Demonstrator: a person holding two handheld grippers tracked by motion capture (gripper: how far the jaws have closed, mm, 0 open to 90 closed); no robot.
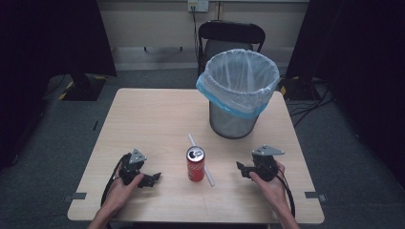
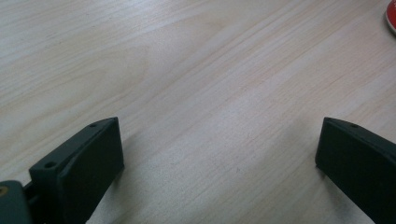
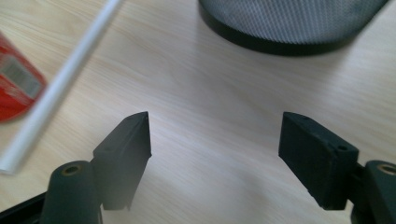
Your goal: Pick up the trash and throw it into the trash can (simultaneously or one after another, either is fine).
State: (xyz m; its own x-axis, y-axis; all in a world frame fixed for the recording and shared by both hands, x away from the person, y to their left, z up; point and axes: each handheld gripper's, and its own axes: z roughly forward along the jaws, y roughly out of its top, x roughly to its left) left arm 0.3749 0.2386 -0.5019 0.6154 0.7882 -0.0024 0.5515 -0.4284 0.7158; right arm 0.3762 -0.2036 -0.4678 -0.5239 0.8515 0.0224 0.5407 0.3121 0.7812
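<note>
Left gripper (image 1: pixel 154 178) and right gripper (image 1: pixel 240 168) fingers spread wide, holding nothing.

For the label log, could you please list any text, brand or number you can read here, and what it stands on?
None can be read.
red can: white markings on its side, too small and blurred in the high view.
The same can in the right gripper view: a grey label patch, blurred.
</note>
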